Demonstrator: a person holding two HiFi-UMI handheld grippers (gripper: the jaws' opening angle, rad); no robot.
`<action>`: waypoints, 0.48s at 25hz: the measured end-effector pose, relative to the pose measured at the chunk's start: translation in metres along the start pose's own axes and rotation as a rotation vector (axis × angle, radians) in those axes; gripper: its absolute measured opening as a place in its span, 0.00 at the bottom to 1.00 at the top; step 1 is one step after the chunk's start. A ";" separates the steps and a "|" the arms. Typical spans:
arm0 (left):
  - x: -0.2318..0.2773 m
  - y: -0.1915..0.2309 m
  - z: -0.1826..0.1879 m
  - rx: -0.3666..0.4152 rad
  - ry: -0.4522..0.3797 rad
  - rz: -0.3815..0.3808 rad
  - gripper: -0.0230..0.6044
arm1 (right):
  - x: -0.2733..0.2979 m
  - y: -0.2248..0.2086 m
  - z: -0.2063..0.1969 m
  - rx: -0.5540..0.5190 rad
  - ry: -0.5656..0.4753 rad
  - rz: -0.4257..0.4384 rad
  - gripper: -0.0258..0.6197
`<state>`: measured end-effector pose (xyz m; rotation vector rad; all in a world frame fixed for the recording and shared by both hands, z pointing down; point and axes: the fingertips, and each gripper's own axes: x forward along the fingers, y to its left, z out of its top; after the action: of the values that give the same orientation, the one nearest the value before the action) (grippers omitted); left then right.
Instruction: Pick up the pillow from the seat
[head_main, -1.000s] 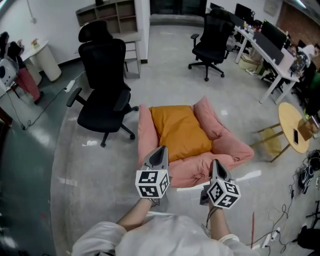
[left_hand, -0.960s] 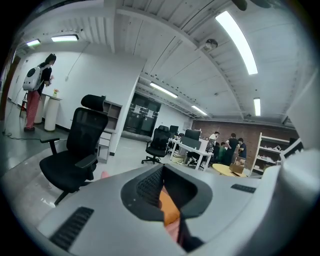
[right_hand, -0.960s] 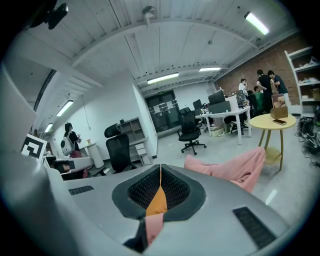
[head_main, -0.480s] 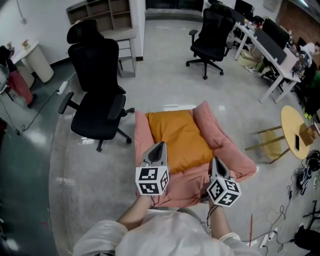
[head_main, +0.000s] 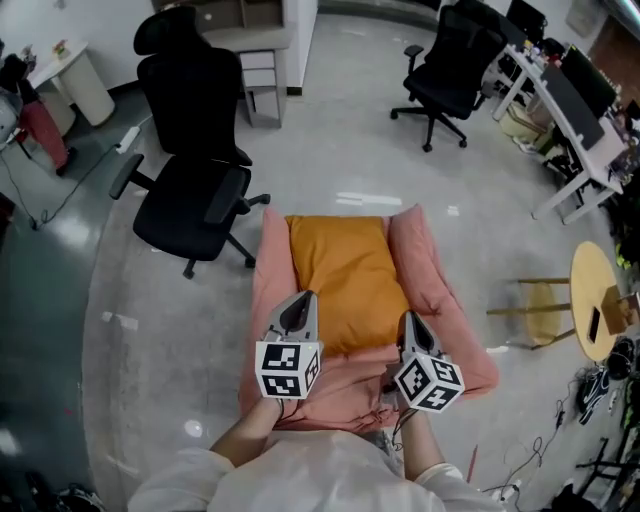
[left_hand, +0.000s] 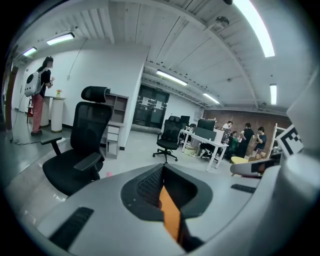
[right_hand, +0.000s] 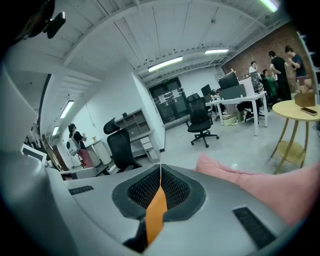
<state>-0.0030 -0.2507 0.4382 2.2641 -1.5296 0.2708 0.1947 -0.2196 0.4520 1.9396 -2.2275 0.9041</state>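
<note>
My left gripper (head_main: 304, 298) and right gripper (head_main: 409, 320), both pressed together on nothing, hover over the near edge of the pink seat (head_main: 445, 310), where the orange pillow (head_main: 345, 275) lies at 12 o'clock, seen only in the head view, while my left gripper view shows a black chair (left_hand: 90, 125) at 9 o'clock.

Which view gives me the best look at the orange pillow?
The head view: nearly the whole pillow shows, lying on the pink seat. Both gripper views catch only an orange sliver between closed jaws.
</note>
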 end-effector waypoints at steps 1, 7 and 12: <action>0.004 0.000 -0.001 0.004 0.006 0.011 0.04 | 0.007 -0.002 0.004 -0.015 0.002 0.009 0.09; 0.041 0.005 -0.022 0.003 0.060 0.051 0.04 | 0.053 -0.025 0.003 -0.054 0.055 0.027 0.09; 0.084 0.004 -0.033 -0.011 0.094 0.059 0.04 | 0.097 -0.052 -0.016 -0.094 0.160 0.016 0.09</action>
<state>0.0277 -0.3086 0.4996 2.1689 -1.5472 0.3786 0.2165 -0.3003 0.5244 1.7471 -2.1576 0.9045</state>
